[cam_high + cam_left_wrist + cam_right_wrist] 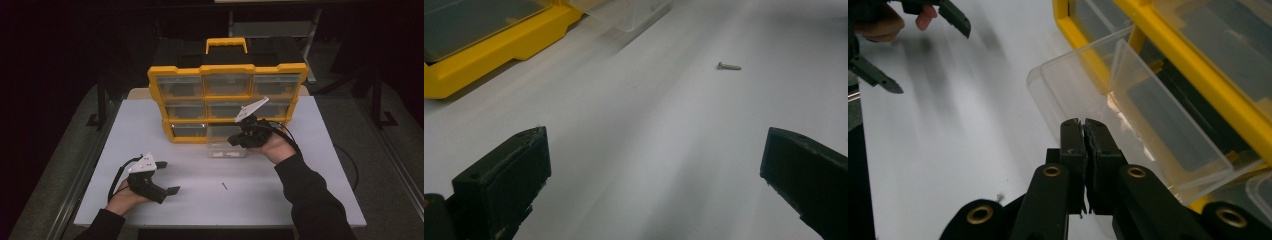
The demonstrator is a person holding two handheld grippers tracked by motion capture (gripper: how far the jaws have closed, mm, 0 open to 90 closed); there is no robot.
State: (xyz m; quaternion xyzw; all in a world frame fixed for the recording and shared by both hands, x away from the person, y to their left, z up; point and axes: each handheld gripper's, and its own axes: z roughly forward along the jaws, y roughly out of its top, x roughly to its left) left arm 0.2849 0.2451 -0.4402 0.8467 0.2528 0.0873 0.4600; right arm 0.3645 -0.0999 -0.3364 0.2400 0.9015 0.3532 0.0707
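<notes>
Nearest the person, the left gripper (170,176) is resting low over the white tabletop (150,125) with its jaws standing wide apart and nothing between them. In the left gripper view those jaws are framing bare tabletop, and a small screw (728,66) is lying ahead of them, somewhat toward the right jaw, its long axis running across that view rather than along the jaws. In the high view the screw (224,186) is sitting alone between the two hands, just beside the left gripper's tips and well apart from the right one, so the left hand is judged the nearer for a pickup.

Farther out, the right gripper (1083,131) is hovering at the pulled-out clear plastic drawer (1128,120) with its jaws pressed together; no part of the drawer is seen pinched between them, though its front wall is standing right at the tips. The drawer is jutting from the bottom row of the yellow parts organizer (227,70), which is standing upright at the far side of the tabletop.
</notes>
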